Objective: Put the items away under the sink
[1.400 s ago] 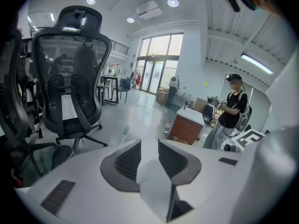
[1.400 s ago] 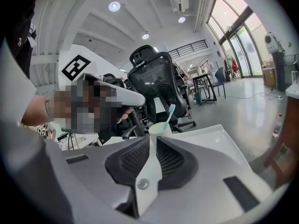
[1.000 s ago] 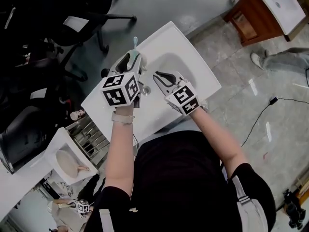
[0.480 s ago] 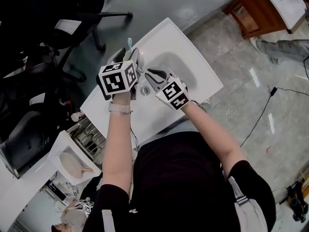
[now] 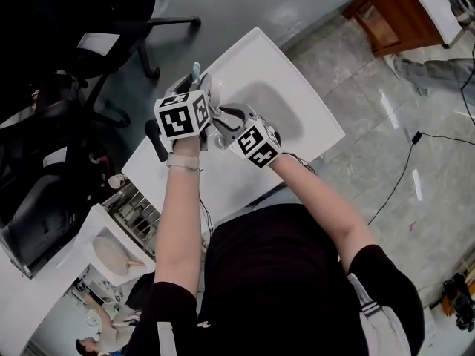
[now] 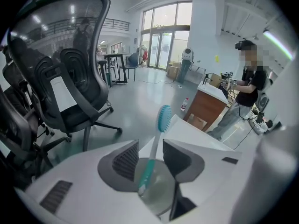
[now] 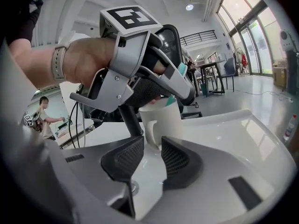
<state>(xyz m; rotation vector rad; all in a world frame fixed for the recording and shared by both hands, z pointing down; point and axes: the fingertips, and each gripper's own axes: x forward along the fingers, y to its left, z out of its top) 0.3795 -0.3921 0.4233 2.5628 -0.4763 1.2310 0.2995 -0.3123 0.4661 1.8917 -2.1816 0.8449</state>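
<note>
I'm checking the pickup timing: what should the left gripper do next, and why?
Probably close the left gripper on the toothbrush: its handle stands in the cup between the open jaws, which have just been closing but do not touch it yet.

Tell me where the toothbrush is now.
In the left gripper view, the toothbrush stands head up in the white cup, on the sink top left of the basin.

Your left gripper covers the mug's rim and most of the toothbrush; from your head view the mug is hidden.
</note>
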